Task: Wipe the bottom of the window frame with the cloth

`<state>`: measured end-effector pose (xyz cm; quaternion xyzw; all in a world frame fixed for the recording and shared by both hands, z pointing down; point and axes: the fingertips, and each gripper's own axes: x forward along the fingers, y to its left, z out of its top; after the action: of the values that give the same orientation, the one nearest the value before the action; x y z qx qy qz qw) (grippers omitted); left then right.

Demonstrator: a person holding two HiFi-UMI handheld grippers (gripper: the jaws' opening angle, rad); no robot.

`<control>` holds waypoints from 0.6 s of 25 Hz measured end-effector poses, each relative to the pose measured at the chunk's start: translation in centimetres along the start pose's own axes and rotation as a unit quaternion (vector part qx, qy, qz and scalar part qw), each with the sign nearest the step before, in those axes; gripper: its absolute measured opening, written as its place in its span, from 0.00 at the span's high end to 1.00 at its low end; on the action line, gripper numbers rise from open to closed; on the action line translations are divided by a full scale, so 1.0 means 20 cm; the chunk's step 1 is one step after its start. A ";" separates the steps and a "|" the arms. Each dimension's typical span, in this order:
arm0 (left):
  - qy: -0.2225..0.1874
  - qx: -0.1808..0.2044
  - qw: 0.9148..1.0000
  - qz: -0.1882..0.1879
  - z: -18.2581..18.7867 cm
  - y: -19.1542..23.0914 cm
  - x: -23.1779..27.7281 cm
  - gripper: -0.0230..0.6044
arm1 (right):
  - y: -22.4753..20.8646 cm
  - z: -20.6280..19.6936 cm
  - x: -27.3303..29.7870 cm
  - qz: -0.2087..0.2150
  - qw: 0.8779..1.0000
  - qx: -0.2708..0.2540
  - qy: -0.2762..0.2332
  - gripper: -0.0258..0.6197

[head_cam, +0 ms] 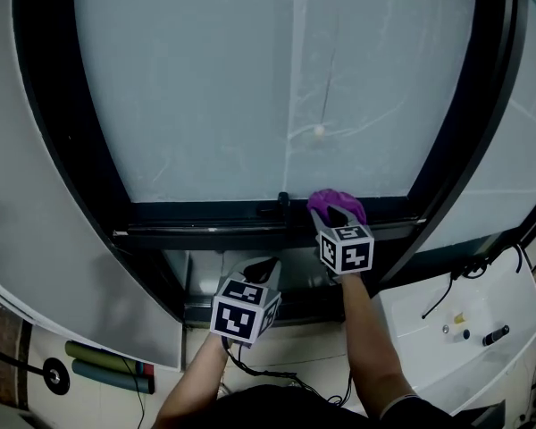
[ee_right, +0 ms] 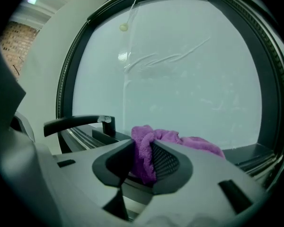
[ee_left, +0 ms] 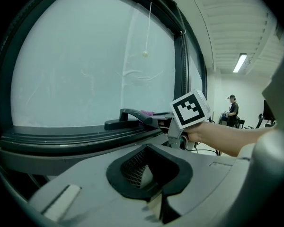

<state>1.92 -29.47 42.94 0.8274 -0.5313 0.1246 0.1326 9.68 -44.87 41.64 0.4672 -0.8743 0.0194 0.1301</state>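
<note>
The purple cloth (head_cam: 335, 206) is bunched on the black bottom rail of the window frame (head_cam: 205, 214), just right of its middle. My right gripper (head_cam: 338, 220) is shut on the cloth (ee_right: 146, 148), which hangs between its jaws and spills to the right over the rail (ee_right: 246, 152). My left gripper (head_cam: 262, 271) hangs lower and to the left, below the rail, and touches nothing. In the left gripper view its jaws stand a little apart with nothing between them (ee_left: 149, 151), and the right gripper's marker cube (ee_left: 190, 109) shows beyond.
A black window handle (head_cam: 283, 199) juts from the rail just left of the cloth. A pull cord with a bead (head_cam: 319, 131) hangs before the glass. A white counter (head_cam: 464, 329) stands lower right, and cables (head_cam: 259, 374) trail below. A person (ee_left: 232, 109) stands far off.
</note>
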 end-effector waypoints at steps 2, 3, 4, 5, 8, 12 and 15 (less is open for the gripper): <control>0.001 0.000 1.000 0.005 -0.01 0.03 -0.03 0.95 | 0.02 0.01 0.01 0.006 1.000 0.011 -0.003 0.77; 0.000 0.000 1.000 0.007 -0.01 0.04 -0.04 0.95 | 0.03 0.01 0.01 0.009 1.000 0.016 -0.005 0.77; 0.000 0.000 1.000 0.009 -0.01 0.05 -0.05 0.95 | 0.04 0.01 0.02 0.011 1.000 0.021 -0.006 0.77; -0.001 0.001 1.000 0.011 -0.01 0.06 -0.06 0.95 | 0.05 0.01 0.02 0.012 1.000 0.025 -0.006 0.77; -0.005 0.004 1.000 0.015 0.00 0.07 -0.09 0.95 | 0.05 0.01 0.02 0.013 0.999 0.030 -0.006 0.77; -0.010 0.014 1.000 0.019 0.02 0.08 -0.12 0.95 | 0.04 0.05 0.01 0.016 0.999 0.034 -0.017 0.77; -0.021 0.015 0.999 0.026 0.06 0.11 -0.15 0.95 | 0.06 0.13 -0.06 0.021 0.999 0.031 -0.038 0.77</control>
<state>-1.17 -28.27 40.92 0.8177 -0.5532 0.1188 0.1058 8.81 -43.66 38.92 0.4531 -0.8871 0.0317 0.0818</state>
